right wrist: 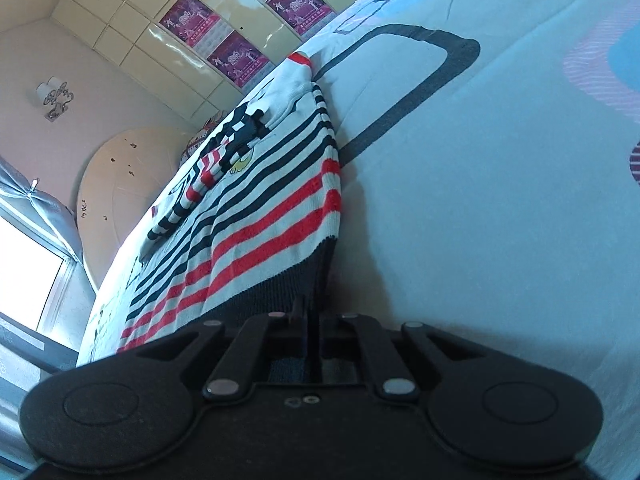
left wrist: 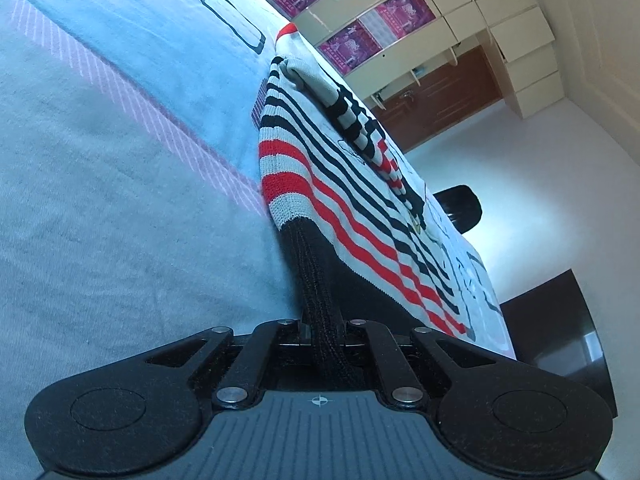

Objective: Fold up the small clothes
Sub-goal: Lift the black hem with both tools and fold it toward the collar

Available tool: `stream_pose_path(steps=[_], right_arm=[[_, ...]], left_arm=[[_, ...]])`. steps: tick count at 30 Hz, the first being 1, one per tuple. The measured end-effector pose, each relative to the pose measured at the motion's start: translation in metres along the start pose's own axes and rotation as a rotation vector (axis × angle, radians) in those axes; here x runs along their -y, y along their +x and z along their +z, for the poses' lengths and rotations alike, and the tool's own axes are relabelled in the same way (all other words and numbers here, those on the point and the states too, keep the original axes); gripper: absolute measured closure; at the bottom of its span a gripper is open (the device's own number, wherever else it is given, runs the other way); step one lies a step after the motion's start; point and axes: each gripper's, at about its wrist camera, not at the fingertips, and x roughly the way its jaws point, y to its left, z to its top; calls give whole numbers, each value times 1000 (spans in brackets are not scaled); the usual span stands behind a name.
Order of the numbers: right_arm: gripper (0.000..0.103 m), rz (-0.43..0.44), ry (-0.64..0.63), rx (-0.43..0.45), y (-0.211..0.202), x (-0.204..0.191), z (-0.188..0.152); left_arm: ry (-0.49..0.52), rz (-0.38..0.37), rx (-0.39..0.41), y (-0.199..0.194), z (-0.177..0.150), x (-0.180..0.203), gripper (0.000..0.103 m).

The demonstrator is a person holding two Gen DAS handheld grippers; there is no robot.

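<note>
A small knitted sweater (left wrist: 344, 184) with black, red and pale stripes and a black ribbed hem lies flat on a pale blue bedsheet (left wrist: 120, 184). One sleeve is folded across its body. My left gripper (left wrist: 323, 322) is shut on the black hem at one bottom corner. The sweater also shows in the right wrist view (right wrist: 260, 208), where my right gripper (right wrist: 314, 314) is shut on the black hem at the other bottom corner. Both grippers sit low against the bedsheet (right wrist: 500, 200).
The sheet carries dark rounded-rectangle prints (right wrist: 432, 80) and pink striped patches (left wrist: 132, 100). A cream wardrobe with magenta posters (left wrist: 380, 20) stands beyond the bed. A window (right wrist: 24, 264) and a round headboard (right wrist: 132, 184) are on the far side.
</note>
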Motion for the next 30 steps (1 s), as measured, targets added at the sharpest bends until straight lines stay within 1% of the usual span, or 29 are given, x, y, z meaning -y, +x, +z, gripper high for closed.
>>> stream_pose_path(steps=[3,7,11,15,19,23,26,30], right_arm=[[97,7,-12,12,-6,-3,2],[97,29,-57,51,-13,-20,13],[97,46,-94,103,-18,-39,34],[97,49,-136,130,-13,-55,61],[97,40,-186,145,0,-71,93],[97,35,-213,157,21,-86,134],[97,37,-220,151,45,-93,169],[97,44,-213,124,87,-96,211]], left_arm=[[1,-26,40,-7,2,8,99],[27,-62,95,-15,17,26,99],[40,-101,157,-19,43,42,99],[58,-127,195,-11,71,59,99],[74,-135,227,7,102,77,99],[94,-123,253,31,141,93,99],[112,-109,259,54,171,103,99],[122,-90,258,89,211,110,99]])
